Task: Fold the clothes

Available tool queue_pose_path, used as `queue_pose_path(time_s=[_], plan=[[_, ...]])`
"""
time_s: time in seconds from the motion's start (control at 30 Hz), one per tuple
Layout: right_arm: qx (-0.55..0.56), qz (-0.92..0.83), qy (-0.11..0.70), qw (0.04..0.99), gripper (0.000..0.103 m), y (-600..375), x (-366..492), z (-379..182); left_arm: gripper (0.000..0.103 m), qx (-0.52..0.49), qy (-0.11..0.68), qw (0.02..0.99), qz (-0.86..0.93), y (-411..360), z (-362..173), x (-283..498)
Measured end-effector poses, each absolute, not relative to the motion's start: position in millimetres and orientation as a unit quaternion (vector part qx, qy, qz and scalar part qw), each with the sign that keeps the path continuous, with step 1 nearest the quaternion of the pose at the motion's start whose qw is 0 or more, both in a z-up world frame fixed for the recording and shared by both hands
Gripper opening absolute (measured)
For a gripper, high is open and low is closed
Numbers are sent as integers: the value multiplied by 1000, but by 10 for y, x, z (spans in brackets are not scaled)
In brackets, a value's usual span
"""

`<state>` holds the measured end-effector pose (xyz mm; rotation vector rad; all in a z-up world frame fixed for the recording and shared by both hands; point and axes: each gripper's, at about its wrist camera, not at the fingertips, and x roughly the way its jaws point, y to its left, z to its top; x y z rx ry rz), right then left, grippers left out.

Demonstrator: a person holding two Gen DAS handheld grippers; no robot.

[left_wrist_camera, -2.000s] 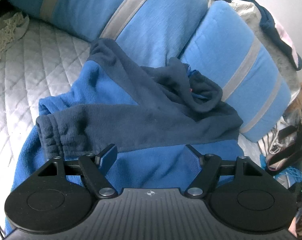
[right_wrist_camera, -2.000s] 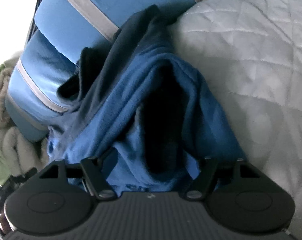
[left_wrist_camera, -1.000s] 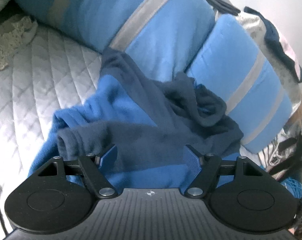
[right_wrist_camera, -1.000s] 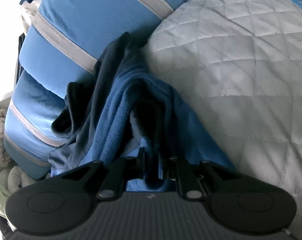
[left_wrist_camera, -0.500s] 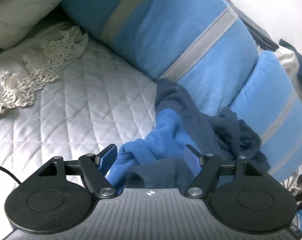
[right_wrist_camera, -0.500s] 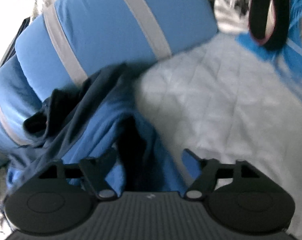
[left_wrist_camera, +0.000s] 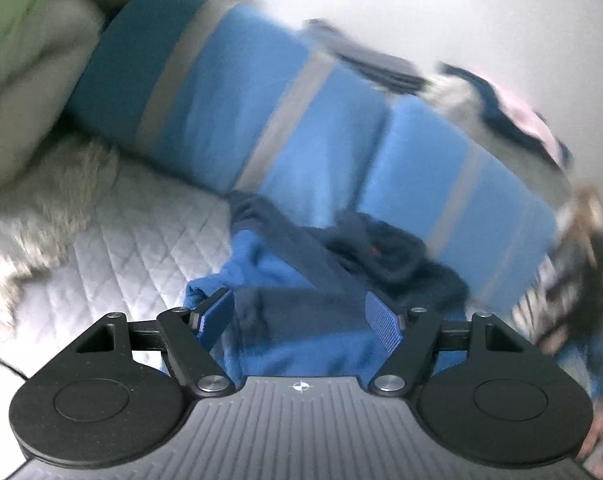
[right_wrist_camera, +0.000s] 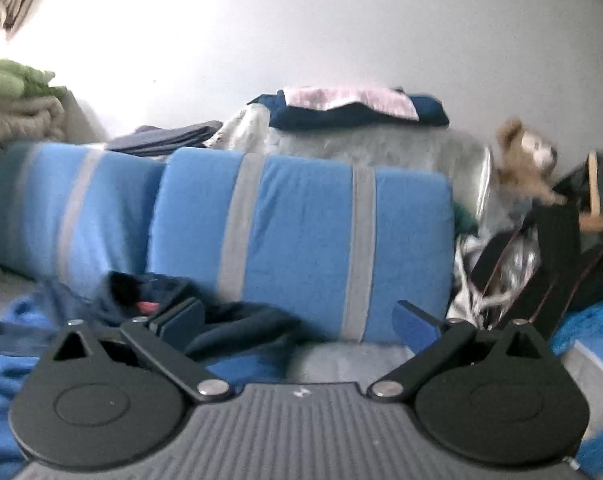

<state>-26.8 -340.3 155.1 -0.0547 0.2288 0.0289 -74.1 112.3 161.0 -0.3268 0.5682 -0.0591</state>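
A blue and navy fleece garment (left_wrist_camera: pixel 293 268) lies crumpled on the white quilted bed (left_wrist_camera: pixel 113 264), its upper edge against two blue pillows. My left gripper (left_wrist_camera: pixel 299 312) hovers over the garment's near edge, open, with cloth below its fingers and none pinched. In the right wrist view the same fleece garment (right_wrist_camera: pixel 245 322) lies low on the left. My right gripper (right_wrist_camera: pixel 297 320) points level at the pillows with its jaws opening wide. Nothing sits between its fingers.
Two blue pillows with grey stripes (right_wrist_camera: pixel 297 240) stand along the back of the bed. Behind them lies a folded navy and pink stack (right_wrist_camera: pixel 357 112). A teddy (right_wrist_camera: pixel 525 160) and a black bag (right_wrist_camera: pixel 541 264) sit at the right, folded blankets (right_wrist_camera: pixel 17 100) at the left.
The right gripper let go of the fleece fold, opened wide, rose and rolled level toward the pillows. The left gripper drew back and up from the garment, staying open.
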Motion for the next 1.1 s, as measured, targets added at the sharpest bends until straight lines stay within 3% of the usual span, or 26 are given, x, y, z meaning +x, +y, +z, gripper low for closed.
queue_pose_path(time_s=[0.2,0.3,0.5,0.7,0.83,1.03,1.1], plan=[[0,21,111,994,103,-3808,-994,2326,72,-62,251,965,-40,1086,2433,-1662],[-12,18,92,996,103,-3990,-1356,2739,72,-61,260,963,-35,1113,2736,-1978],[-18,38,160,986,103,-4197,-1492,2989,77,-83,314,945,-31,1247,2599,-1993],[23,84,340,936,102,-4240,-1045,2105,77,-106,352,930,11,1402,1593,-1703],[-11,66,437,897,98,-4104,-784,1338,76,-141,402,904,46,1453,934,-1529],[17,72,520,851,98,-3917,-582,755,76,-198,469,859,58,1430,370,-1329],[20,74,538,840,98,-3872,-518,633,68,-203,478,853,56,1396,260,-1304]])
